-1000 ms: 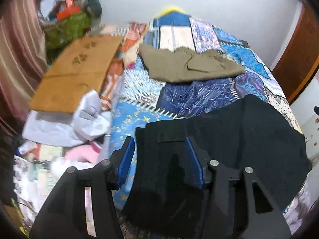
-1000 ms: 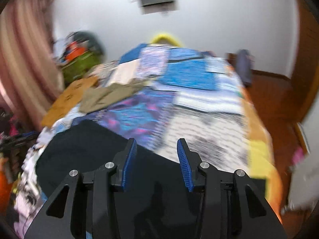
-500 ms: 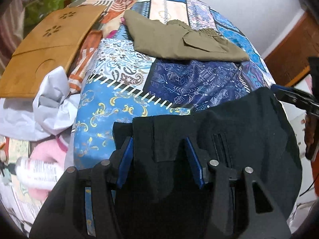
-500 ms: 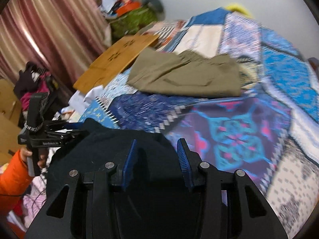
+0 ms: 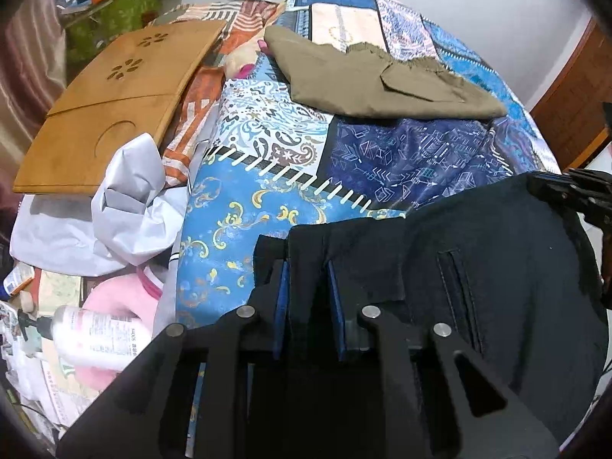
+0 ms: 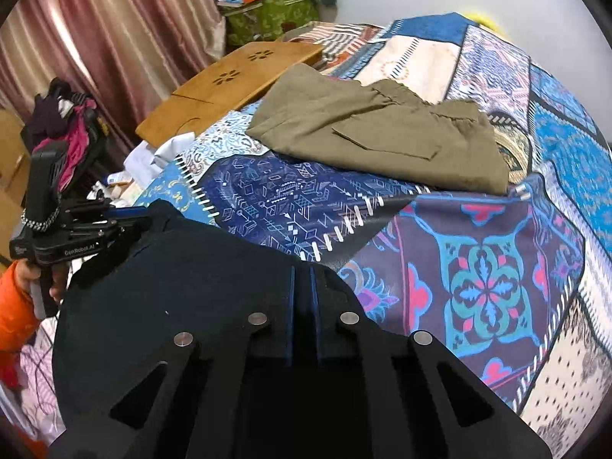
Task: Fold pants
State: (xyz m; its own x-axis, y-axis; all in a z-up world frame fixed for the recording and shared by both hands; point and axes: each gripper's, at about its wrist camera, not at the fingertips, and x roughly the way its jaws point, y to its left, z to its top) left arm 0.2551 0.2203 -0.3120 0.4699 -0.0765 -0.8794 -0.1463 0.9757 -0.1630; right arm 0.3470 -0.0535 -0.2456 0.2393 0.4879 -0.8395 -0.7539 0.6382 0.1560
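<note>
The left tool (image 5: 308,298) fills the lower middle of the left wrist view. Its blue pads (image 5: 282,306) have just been closing and now pinch a strip of the black pants (image 5: 497,267) at their near left corner, with dark cloth bunched between the fingers. From there the pants spread to the right and down across the lower right of the frame, a welt pocket showing right of the tool.

The right tool (image 6: 302,306) sits in the lower middle of the right wrist view. Its jaws have just been closing too and stand pressed almost together on a thin fold of the same black pants (image 6: 172,287), at their upper right edge. The cloth runs away to the left, where the left tool (image 6: 126,216) grips the far corner at the left edge of the frame, held by a hand (image 6: 57,279) in an orange sleeve (image 6: 15,306).

The pants lie on the near end of a bed with a patchwork cover (image 5: 267,160). Farther up the bed, well apart from both tools, rests a folded olive garment (image 5: 363,76). In the upper left of the left wrist view lies a wooden board (image 5: 114,107), with white paper (image 5: 126,199) and a lotion bottle (image 5: 95,336) below it.
</note>
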